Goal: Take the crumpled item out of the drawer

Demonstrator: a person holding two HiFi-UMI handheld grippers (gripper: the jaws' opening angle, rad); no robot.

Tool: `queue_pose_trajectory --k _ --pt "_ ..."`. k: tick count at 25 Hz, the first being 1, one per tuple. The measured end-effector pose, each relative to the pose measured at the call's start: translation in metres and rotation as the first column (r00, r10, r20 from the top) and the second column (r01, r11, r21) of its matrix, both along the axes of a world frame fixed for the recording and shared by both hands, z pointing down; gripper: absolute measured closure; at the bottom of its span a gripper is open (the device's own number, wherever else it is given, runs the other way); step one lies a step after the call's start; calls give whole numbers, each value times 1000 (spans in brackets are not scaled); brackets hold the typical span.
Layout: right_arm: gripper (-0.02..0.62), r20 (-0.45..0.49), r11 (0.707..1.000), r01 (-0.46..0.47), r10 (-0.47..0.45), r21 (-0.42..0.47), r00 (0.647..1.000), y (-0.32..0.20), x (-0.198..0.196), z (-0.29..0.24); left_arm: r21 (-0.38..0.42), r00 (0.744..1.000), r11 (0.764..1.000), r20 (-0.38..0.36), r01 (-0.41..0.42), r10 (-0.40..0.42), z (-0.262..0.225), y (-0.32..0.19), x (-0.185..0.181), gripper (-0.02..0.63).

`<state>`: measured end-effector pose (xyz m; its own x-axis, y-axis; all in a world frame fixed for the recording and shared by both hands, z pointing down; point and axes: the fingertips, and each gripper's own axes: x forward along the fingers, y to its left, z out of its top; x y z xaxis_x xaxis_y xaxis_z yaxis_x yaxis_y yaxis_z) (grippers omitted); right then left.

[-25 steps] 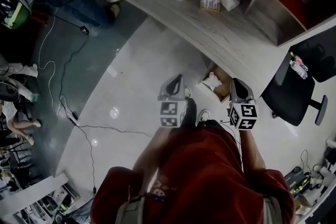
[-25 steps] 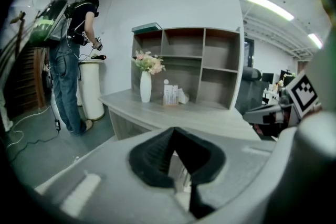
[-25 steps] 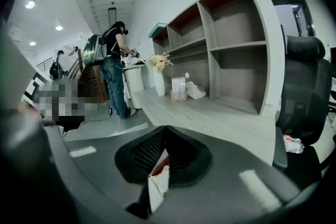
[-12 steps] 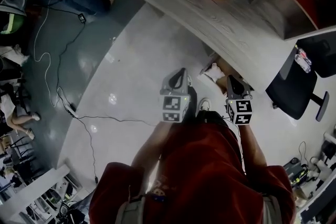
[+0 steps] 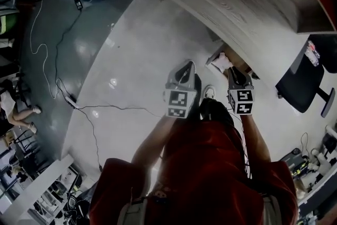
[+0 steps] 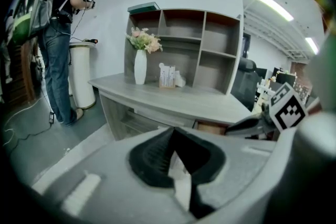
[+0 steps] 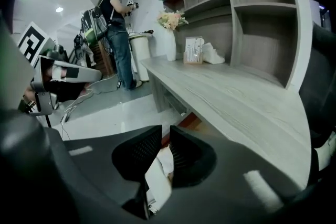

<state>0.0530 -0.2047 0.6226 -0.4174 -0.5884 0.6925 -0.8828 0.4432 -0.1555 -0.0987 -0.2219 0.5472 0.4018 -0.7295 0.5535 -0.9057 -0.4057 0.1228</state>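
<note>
Approach has closed in; drawer (image 5: 238, 60) beneath the tabletop (image 5: 237, 13) now sits just ahead of right tongs (image 7: 165, 139), a slit apart, empty; left tongs (image 6: 172, 134) pressed together, empty, farther from the drawer; crumpled item (image 5: 221, 62) still inside the drawer; reaching in likely follows.

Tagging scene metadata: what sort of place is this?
Probably an office or lab workspace: a long grey desk backed by a shelf unit, a black office chair beside it, and cables trailing across the floor.
</note>
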Motion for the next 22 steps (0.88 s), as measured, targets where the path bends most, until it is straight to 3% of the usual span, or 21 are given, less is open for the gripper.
queue_pose_trajectory --k 22 --pt "503 -166 976 -30 -6 -215 986 -26 6 139 -114 994 987 8 -109 111 85 -4 -9 609"
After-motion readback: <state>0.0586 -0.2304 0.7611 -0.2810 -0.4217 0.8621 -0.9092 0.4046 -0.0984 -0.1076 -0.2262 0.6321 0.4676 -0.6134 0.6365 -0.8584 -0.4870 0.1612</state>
